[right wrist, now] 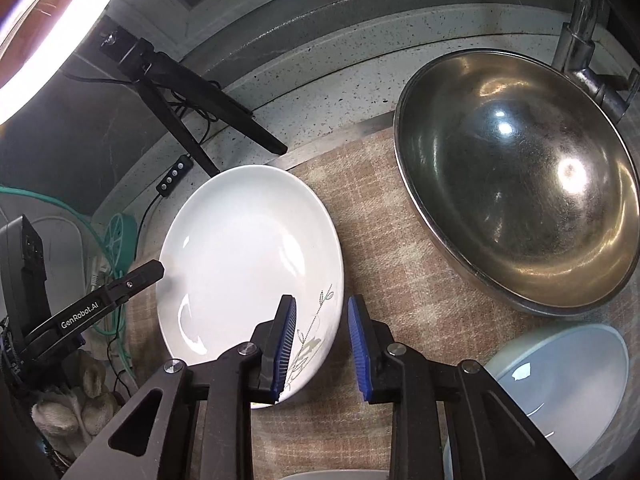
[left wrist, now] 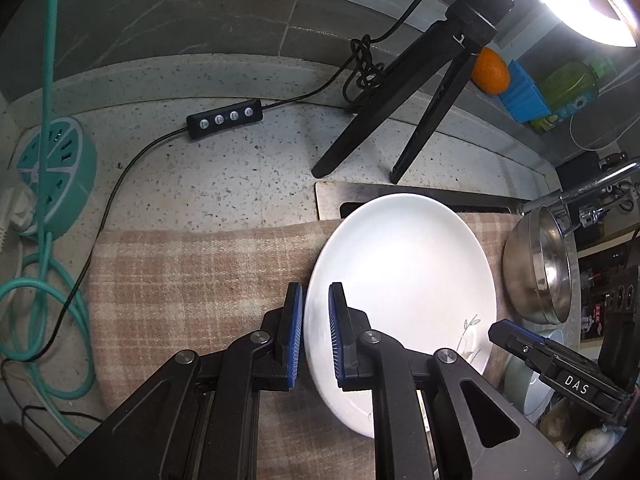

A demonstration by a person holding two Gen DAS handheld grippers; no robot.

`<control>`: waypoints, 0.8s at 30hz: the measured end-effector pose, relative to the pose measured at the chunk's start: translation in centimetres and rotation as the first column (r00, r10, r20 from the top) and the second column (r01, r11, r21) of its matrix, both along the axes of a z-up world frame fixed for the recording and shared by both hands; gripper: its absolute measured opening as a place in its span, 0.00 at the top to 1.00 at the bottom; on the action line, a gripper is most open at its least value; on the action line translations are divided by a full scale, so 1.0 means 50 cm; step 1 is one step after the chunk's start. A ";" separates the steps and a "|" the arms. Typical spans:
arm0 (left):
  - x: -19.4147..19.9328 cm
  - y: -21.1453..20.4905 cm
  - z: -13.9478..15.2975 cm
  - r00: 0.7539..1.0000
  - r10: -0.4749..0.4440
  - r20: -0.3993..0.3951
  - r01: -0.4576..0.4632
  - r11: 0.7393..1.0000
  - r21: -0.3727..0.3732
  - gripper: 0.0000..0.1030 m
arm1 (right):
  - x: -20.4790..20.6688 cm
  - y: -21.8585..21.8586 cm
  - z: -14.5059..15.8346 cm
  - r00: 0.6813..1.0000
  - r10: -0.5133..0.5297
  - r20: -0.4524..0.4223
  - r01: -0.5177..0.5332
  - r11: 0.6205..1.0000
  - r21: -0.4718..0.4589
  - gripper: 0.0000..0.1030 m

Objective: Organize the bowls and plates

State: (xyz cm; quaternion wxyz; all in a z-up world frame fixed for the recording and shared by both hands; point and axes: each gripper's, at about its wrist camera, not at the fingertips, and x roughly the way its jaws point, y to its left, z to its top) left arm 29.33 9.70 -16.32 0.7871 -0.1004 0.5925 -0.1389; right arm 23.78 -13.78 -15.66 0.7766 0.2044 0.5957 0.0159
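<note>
White plate (left wrist: 404, 264) pinched, left gripper (left wrist: 316, 336) steep.

White plate (right wrist: 244, 256) flat on checked cloth (right wrist: 380, 280)

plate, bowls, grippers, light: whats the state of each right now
white plate, empty, right side up
left gripper, shut on the plate's rim
right gripper, open, straddling the plate's opposite rim
steel bowl, empty, open side up
pale blue bowl, empty
ring light, on
</note>
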 end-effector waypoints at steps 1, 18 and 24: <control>0.002 0.000 -0.004 1.000 0.000 -0.006 0.000 1.000 0.000 0.89 | 0.001 -0.001 -0.001 1.000 -0.002 -0.002 0.002 1.000 -0.001 0.78; 0.006 -0.016 -0.020 1.000 -0.021 -0.002 0.021 1.000 0.015 0.90 | 0.013 0.007 -0.023 1.000 0.010 -0.022 -0.010 0.999 -0.035 0.92; 0.004 -0.012 -0.018 1.000 -0.012 -0.003 0.012 1.000 0.015 0.91 | 0.012 0.008 -0.019 1.000 0.012 -0.019 -0.013 0.999 -0.041 0.93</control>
